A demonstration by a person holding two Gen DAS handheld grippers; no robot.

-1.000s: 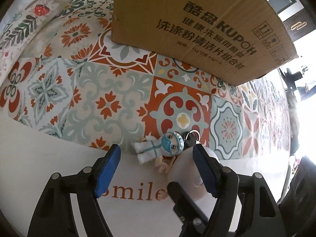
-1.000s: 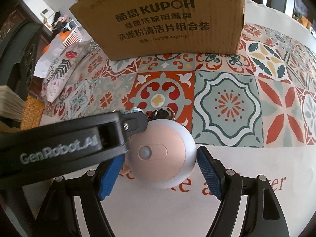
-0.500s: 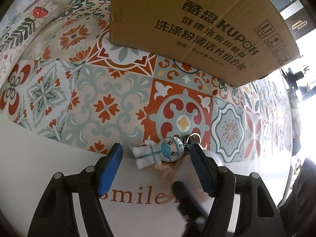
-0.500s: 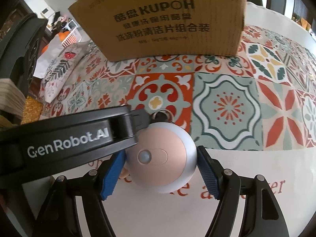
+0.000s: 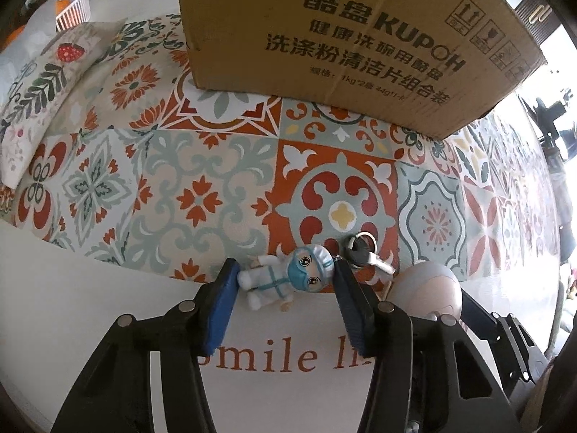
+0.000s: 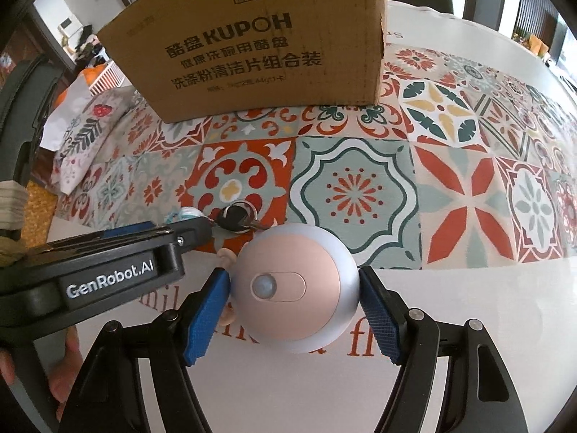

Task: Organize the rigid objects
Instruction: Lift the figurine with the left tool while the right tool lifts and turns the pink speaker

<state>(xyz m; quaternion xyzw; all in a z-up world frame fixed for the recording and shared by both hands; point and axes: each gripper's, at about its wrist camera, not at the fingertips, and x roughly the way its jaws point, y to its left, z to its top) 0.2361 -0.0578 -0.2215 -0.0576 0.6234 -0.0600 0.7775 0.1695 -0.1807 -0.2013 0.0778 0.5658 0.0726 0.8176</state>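
The left gripper (image 5: pixel 285 281) has narrowed and slid right – its pads now bracket the doll (image 5: pixel 288 278), near touching, where a second ago they stood wide of it. The right gripper (image 6: pixel 294 288) has closed in too – both pads now meet the dome (image 6: pixel 295 285)

Ahead of me: cardboard box (image 5: pixel 346 47) blocks the far side; bare patterned cloth (image 6: pixel 468 187) lies open between. Near clutter: keys (image 5: pixel 360 250), round pink device (image 6: pixel 294 290), doll (image 5: pixel 285 276). My left gripper (image 5: pixel 285 281) crosses right gripper's (image 6: pixel 294 290) left flank.
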